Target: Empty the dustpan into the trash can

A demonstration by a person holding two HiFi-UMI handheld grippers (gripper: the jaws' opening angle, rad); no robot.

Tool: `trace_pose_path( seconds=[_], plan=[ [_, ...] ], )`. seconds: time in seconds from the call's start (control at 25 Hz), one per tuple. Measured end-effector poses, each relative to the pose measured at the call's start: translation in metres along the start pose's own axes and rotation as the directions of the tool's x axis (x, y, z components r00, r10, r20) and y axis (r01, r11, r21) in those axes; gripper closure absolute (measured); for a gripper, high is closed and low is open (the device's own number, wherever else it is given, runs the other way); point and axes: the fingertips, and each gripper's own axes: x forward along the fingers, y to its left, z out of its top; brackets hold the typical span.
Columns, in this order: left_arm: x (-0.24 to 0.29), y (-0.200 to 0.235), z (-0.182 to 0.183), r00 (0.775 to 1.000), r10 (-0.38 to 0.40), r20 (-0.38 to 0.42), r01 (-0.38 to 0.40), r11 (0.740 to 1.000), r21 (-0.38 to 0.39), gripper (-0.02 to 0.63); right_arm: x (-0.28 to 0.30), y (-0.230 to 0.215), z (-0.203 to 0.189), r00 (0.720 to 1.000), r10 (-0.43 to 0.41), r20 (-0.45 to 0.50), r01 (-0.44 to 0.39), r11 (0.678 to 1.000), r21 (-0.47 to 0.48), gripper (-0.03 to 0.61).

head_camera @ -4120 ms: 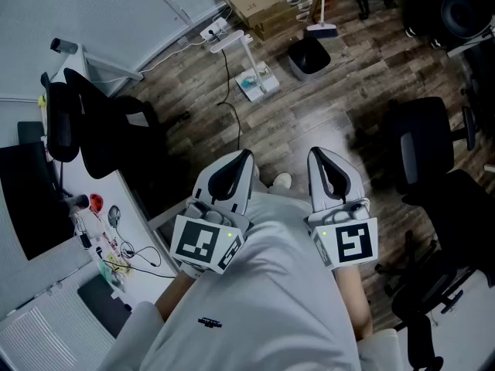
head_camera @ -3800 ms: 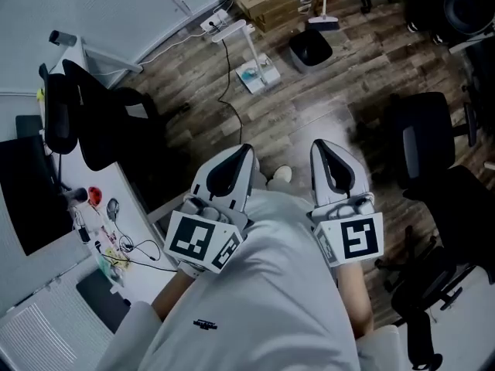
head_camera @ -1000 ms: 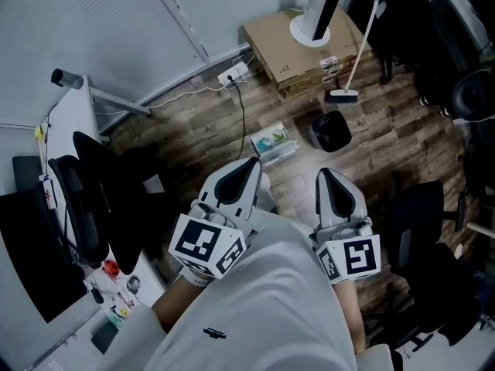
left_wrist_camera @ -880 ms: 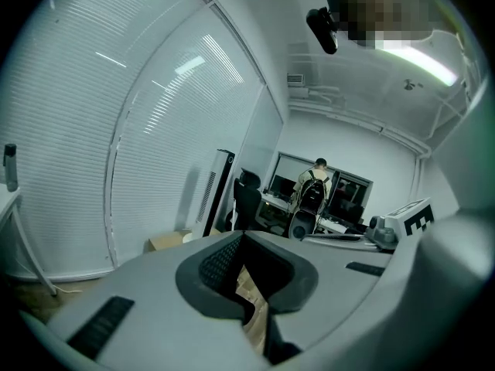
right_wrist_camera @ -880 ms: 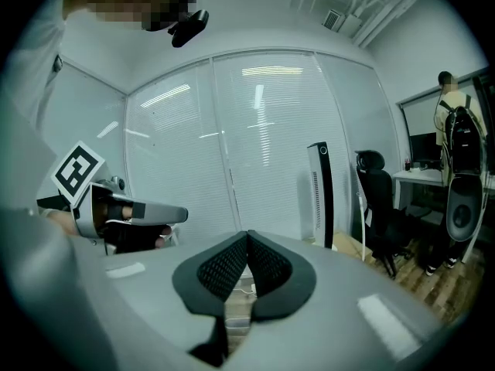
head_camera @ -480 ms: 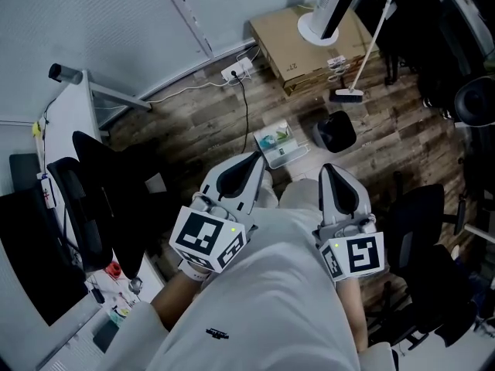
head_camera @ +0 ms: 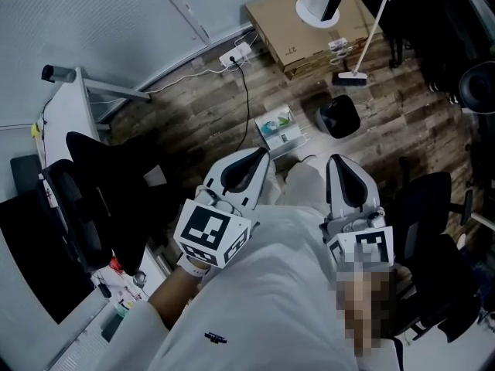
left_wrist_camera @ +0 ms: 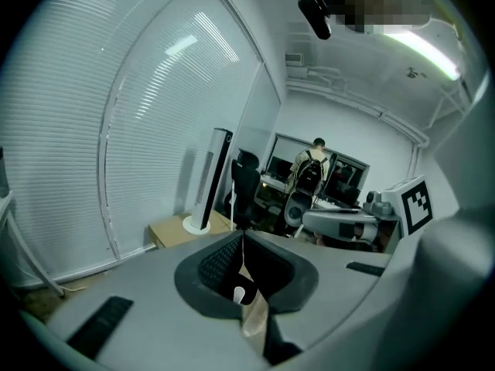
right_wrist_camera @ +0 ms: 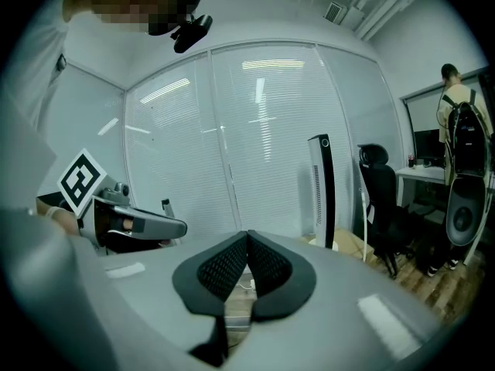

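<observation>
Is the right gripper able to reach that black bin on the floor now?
Probably not yet. The right gripper is shut and held near the person's body, while the black bin sits on the floor ahead. Nothing blocks the way.

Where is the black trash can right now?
The trash can stands on the wood floor at the head view's upper right, between the cardboard box and the right gripper.

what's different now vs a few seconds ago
The person has walked toward the broom and black container beside the cardboard box; both now sit lower and nearer in the head view. Nothing was picked up or released. The left gripper and right gripper stayed out front, jaws shut and empty.
</observation>
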Motion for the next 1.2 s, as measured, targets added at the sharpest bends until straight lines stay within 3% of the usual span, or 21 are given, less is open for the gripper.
trace_pose_path(
  seconds=[0.48, 0.64, 0.76, 1.2],
  plan=[
    [0.066, -0.013, -0.056, 0.98, -0.063, -0.19, 0.088, 0.988, 0.129, 0.601, 0.013, -0.014, -0.038, 0.999, 0.037, -0.036, -0.037, 0.999, -0.002, 0.566],
    [0.085, -0.018, -0.075, 0.967, -0.081, -0.241, 0.118, 0.983, 0.144, 0.553, 0.019, -0.024, -0.057, 0.997, 0.052, -0.05, -0.052, 0.999, 0.002, 0.561],
    [0.095, -0.017, -0.09, 0.957, -0.089, -0.276, 0.134, 0.98, 0.15, 0.521, 0.025, -0.027, -0.073, 0.995, 0.058, -0.076, -0.059, 0.998, -0.007, 0.502],
    [0.142, -0.012, -0.134, 0.912, -0.094, -0.4, 0.183, 0.964, 0.191, 0.436, 0.047, -0.049, -0.15, 0.981, 0.096, -0.166, -0.101, 0.994, -0.026, 0.44]
  ],
)
